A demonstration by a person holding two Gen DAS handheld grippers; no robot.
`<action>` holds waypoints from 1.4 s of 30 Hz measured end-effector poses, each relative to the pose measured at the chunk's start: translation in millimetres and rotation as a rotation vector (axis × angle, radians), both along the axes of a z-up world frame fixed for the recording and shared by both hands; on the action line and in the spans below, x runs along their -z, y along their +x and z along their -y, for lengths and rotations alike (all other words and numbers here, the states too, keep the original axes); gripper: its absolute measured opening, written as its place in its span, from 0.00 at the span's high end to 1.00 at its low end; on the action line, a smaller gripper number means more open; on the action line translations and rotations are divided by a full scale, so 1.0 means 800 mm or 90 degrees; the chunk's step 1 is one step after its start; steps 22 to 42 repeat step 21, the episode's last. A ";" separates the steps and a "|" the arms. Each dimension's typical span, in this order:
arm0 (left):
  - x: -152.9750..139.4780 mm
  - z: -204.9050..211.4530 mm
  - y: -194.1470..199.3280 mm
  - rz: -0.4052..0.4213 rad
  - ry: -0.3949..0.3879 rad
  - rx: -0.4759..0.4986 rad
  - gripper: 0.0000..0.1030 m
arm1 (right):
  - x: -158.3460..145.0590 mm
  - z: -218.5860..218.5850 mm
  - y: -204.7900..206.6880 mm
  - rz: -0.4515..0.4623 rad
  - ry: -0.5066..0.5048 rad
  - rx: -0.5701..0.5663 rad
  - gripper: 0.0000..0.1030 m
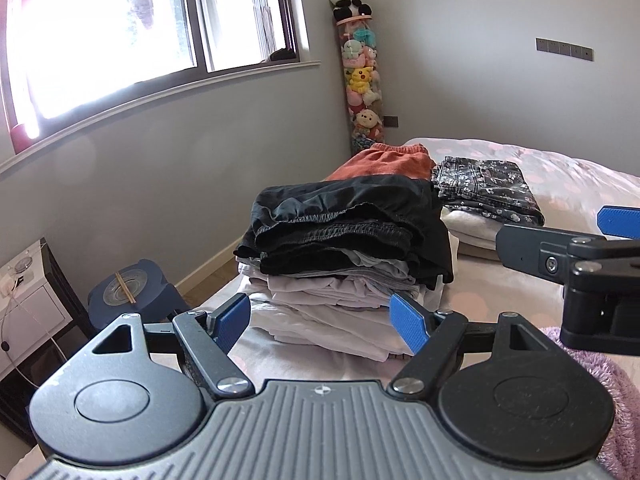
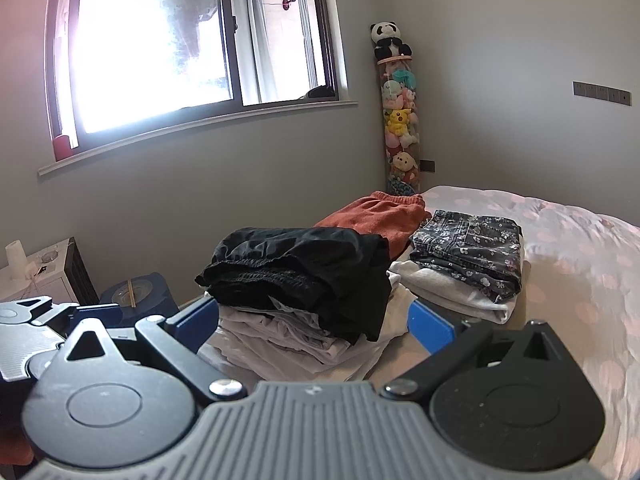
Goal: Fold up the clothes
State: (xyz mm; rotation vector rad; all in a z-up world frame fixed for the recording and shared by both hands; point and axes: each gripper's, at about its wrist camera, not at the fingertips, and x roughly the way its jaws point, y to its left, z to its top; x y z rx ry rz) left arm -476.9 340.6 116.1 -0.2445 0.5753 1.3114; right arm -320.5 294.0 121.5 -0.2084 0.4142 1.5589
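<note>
A stack of folded clothes stands on the bed, white garments (image 1: 320, 312) below and a black garment (image 1: 348, 216) on top; it also shows in the right wrist view (image 2: 304, 264). Behind it lie folded orange shorts (image 1: 380, 162) and a floral dark garment (image 1: 484, 184) on folded white cloth (image 2: 452, 288). My left gripper (image 1: 322, 322) is open and empty just in front of the stack. My right gripper (image 2: 314, 320) is open and empty, also facing the stack; it shows at the right edge of the left wrist view (image 1: 560, 248).
The bed (image 2: 580, 272) has a pink dotted cover. A purple fluffy cloth (image 1: 612, 392) lies at the lower right. Left of the bed stand a dark blue stool (image 1: 132, 292) and a white cabinet (image 1: 28, 300). A tube of plush toys (image 1: 360, 80) stands in the corner.
</note>
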 end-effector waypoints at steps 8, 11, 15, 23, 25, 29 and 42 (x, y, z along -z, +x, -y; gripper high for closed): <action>0.003 0.003 0.004 -0.006 -0.003 0.004 0.26 | 0.004 0.003 0.002 0.001 -0.004 0.001 0.01; 0.004 0.004 0.004 -0.006 -0.003 0.005 0.26 | 0.005 0.003 0.001 0.002 -0.006 0.001 0.01; 0.008 0.003 0.003 -0.007 -0.005 0.006 0.26 | 0.008 0.002 0.001 0.003 -0.009 0.000 0.01; 0.016 -0.001 0.002 -0.005 -0.016 0.005 0.26 | 0.016 -0.004 -0.001 0.004 -0.022 -0.004 0.01; 0.016 -0.001 0.002 -0.005 -0.016 0.005 0.26 | 0.016 -0.004 -0.001 0.004 -0.022 -0.004 0.01; 0.016 -0.001 0.002 -0.005 -0.016 0.005 0.26 | 0.016 -0.004 -0.001 0.004 -0.022 -0.004 0.01; 0.016 -0.001 0.002 -0.005 -0.016 0.005 0.26 | 0.016 -0.004 -0.001 0.004 -0.022 -0.004 0.01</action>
